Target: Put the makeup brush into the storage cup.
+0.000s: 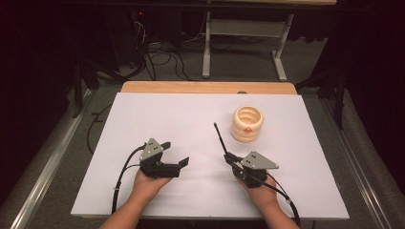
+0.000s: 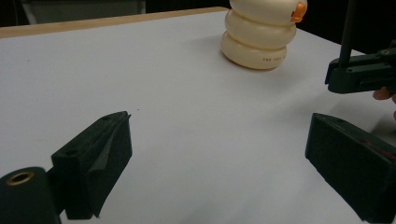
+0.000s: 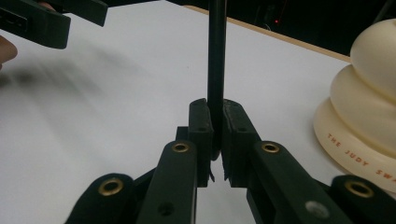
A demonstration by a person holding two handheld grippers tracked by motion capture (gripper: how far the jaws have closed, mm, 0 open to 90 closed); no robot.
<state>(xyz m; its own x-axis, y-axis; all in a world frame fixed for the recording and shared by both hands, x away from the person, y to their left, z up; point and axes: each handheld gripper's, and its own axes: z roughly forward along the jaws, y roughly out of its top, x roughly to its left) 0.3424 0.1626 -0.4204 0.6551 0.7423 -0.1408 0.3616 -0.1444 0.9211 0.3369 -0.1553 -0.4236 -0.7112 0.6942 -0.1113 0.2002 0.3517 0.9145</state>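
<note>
I count one cream ribbed holder (image 1: 248,123) standing on the worktop (image 1: 162,114), with one small orange knob on its side. One thin black pen (image 1: 220,138) is here, and I carry two tongs, my left tongs (image 1: 175,153) and my right tongs (image 1: 229,157).

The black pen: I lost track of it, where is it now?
High view, right of centre: the black pen is clamped in the right claw, its tip pointing up-left, just left of the cream ringed holder.

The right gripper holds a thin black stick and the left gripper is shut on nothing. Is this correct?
Not quite. The left gripper is open, its jaws wide apart over bare table, as the left gripper view shows. The right gripper does hold the black stick.
</note>
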